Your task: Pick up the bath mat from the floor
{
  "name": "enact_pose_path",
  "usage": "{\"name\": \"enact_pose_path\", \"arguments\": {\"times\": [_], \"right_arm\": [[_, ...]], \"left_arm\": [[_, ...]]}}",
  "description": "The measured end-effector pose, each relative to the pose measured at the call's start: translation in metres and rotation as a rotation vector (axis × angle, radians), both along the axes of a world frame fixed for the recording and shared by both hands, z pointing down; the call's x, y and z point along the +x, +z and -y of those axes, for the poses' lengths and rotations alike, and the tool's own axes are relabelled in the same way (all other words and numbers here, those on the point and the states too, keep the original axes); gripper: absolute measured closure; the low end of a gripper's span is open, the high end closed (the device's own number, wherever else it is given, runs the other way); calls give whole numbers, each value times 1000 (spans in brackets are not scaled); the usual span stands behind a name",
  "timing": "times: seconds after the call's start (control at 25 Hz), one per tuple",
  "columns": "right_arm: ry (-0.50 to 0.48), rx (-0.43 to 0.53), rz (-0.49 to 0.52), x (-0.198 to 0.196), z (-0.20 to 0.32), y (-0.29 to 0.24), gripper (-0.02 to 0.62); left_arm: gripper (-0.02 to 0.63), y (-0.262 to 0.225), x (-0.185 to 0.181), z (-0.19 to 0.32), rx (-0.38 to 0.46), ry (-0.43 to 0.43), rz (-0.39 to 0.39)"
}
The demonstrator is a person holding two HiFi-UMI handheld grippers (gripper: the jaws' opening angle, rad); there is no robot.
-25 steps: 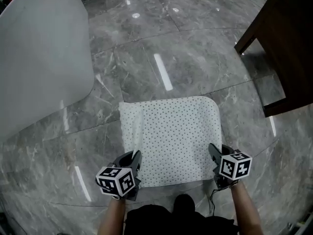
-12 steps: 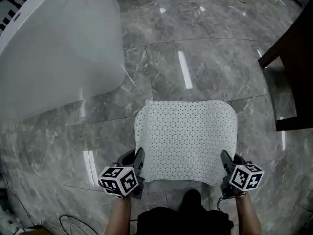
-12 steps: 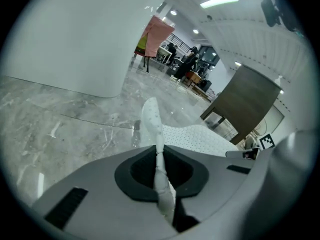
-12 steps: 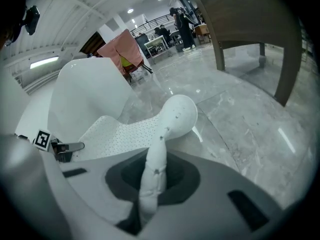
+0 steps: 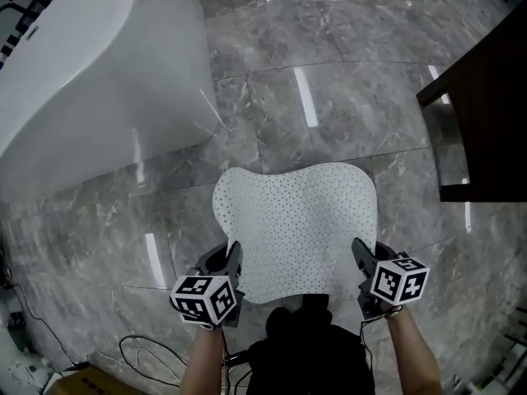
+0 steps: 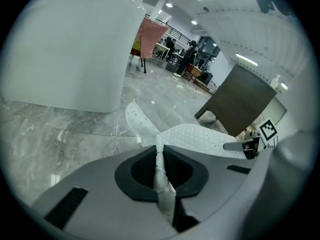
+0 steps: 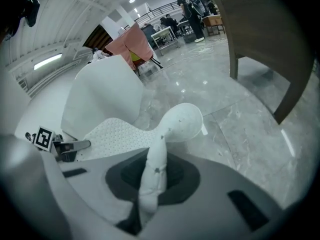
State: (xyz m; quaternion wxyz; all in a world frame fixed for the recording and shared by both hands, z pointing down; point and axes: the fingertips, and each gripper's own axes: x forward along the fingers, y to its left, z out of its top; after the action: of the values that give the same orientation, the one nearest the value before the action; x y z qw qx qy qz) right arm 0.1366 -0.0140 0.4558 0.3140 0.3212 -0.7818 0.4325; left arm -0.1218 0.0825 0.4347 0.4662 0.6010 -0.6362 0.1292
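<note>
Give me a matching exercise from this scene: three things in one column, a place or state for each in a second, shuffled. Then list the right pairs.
Things
1. mat
2. tub
3. table

Places or states
A. dark, at the head view's right edge
B. white, upper left of the head view
C. dotted, pinched at its near corners by the left gripper and right gripper

Pairs: 1-C, 2-B, 3-A

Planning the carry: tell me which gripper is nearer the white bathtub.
Left. The left gripper grips the bath mat at the corner toward the bathtub; the right gripper holds the opposite corner.
</note>
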Motion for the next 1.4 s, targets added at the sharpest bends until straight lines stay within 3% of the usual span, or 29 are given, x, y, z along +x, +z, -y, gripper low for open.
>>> {"name": "enact_pose_path", "arguments": {"times": [0.4, 0.76, 1.12, 1.4], "right_arm": [[-26, -37, 11, 0, -18, -195, 572], [-32, 21, 77, -13, -17, -339, 572], [-17, 136, 137, -3, -7, -445, 572], [-18, 207, 164, 10, -8, -503, 572]], "left_arm": [[595, -196, 7, -32, -3, -134, -79], [595, -343, -1, -25, 49, -155, -45], [595, -451, -6, -21, 155, -129, 6], [595, -505, 0, -24, 228, -123, 5]]}}
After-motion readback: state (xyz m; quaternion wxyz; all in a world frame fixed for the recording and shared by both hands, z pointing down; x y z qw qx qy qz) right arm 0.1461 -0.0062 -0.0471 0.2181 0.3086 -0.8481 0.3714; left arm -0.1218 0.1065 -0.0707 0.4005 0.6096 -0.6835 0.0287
